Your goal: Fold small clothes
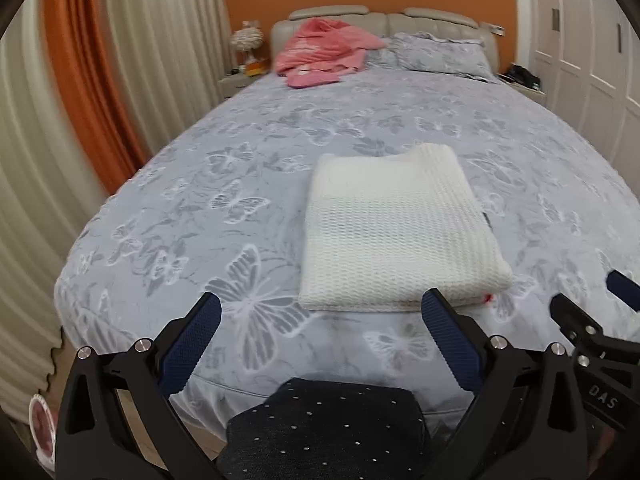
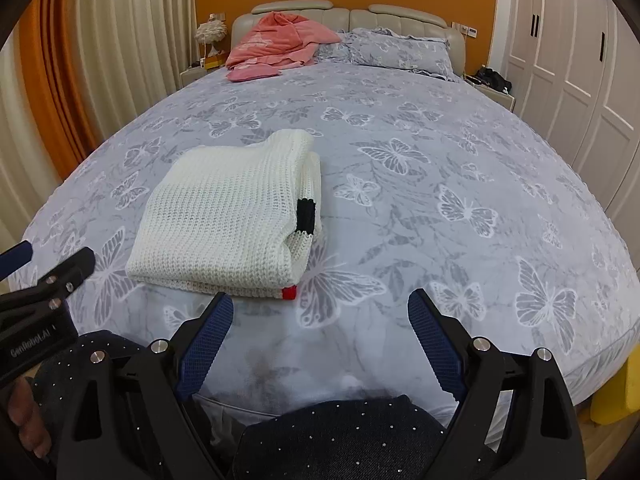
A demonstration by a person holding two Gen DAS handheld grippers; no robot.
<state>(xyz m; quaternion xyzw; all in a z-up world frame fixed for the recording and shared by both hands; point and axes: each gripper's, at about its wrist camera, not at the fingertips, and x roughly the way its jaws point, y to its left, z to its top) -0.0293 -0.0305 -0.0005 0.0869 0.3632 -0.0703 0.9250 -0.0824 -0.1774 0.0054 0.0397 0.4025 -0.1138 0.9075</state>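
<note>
Bed (image 2: 400,128); folded knit (image 2: 224,216) beyond right tool (image 2: 320,312).

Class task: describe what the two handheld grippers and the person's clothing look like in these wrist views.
Both the left gripper and the right gripper have black angular frames with silver bolt heads and blue textured finger pads. White lettering marks their bodies. The person wears dark fabric dotted with small silver studs.

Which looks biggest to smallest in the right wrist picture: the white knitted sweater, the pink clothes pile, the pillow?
1. White knitted sweater, though it lies nearest the camera.
2 and 3. Pink clothes pile and pillow look about alike, so I won't rank them.
</note>
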